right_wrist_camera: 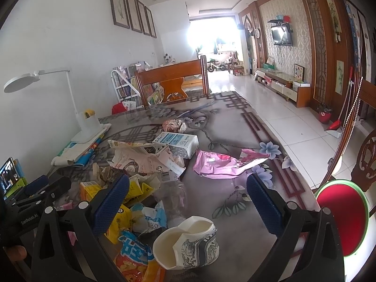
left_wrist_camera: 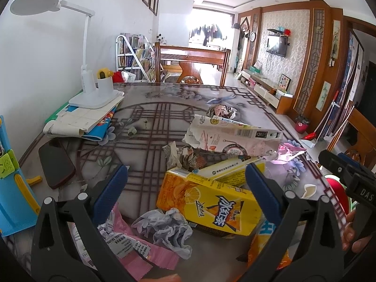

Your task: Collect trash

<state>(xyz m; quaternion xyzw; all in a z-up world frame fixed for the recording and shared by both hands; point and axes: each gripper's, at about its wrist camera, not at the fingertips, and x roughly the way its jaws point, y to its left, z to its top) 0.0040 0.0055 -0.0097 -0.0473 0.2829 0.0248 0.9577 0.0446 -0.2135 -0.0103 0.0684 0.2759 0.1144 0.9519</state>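
Trash lies heaped across the counter (left_wrist_camera: 150,108), and nothing is picked up yet, so this reads as the approach before a first grab. From the left wrist, the left hand-held gripper (left_wrist_camera: 186,183) hovers with its blue fingers spread apart and empty, straddling a yellow drink carton (left_wrist_camera: 206,202) printed with 冰红茶; a crumpled grey paper (left_wrist_camera: 166,228) and a pink wrapper (left_wrist_camera: 141,256) lie just beside it. Next call, I'd say: drop lower and close on that carton. From the right wrist, the right hand-held gripper (right_wrist_camera: 188,192) is also wide apart, holding nothing, above a crushed paper cup (right_wrist_camera: 188,244). "GenRobot.AI" shows on the other tool's body; the cup's print is unreadable.
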